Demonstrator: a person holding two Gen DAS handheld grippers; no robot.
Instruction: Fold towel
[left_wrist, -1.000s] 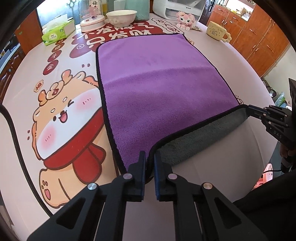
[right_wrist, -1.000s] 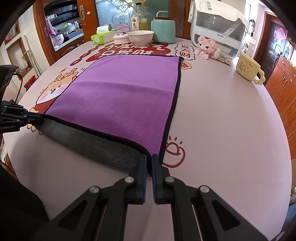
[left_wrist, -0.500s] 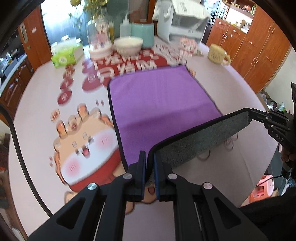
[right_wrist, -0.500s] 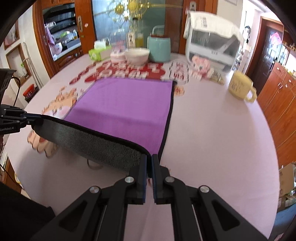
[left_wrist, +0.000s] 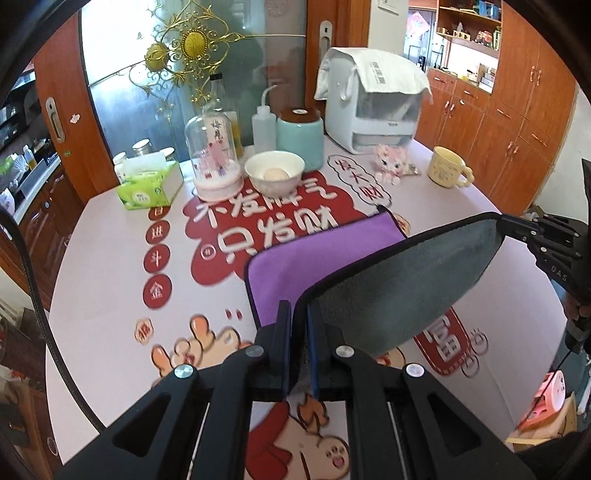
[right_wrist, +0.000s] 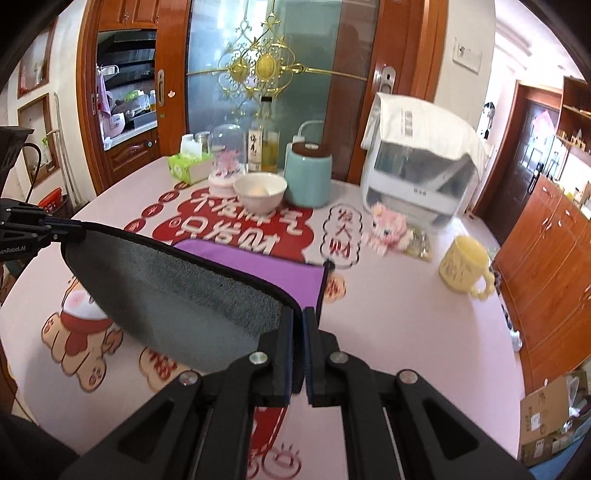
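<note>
The towel is purple on top (left_wrist: 295, 258) and grey underneath (left_wrist: 399, 288), with a black hem. Its far part lies flat on the table. My left gripper (left_wrist: 299, 317) is shut on one near corner and my right gripper (right_wrist: 298, 325) is shut on the other. Both hold the near edge high above the table, so the grey underside (right_wrist: 177, 291) faces the cameras and hangs stretched between them. The purple far part (right_wrist: 258, 266) shows beyond the raised edge. Each view shows the other gripper at the far end of the raised edge, the right one (left_wrist: 517, 225) and the left one (right_wrist: 62, 229).
A pink table (left_wrist: 110, 266) with cartoon prints. At the back stand a white bowl (left_wrist: 275, 177), a teal canister (left_wrist: 300, 136), a glass dome (left_wrist: 216, 158), a tissue box (left_wrist: 149, 186), bottles, a white appliance (left_wrist: 373, 118), a pink toy (left_wrist: 389, 166) and a yellow mug (left_wrist: 447, 171).
Both grippers have lifted the towel's near edge up and carried it toward the far side. Less purple shows and more of the grey underside faces the cameras.
</note>
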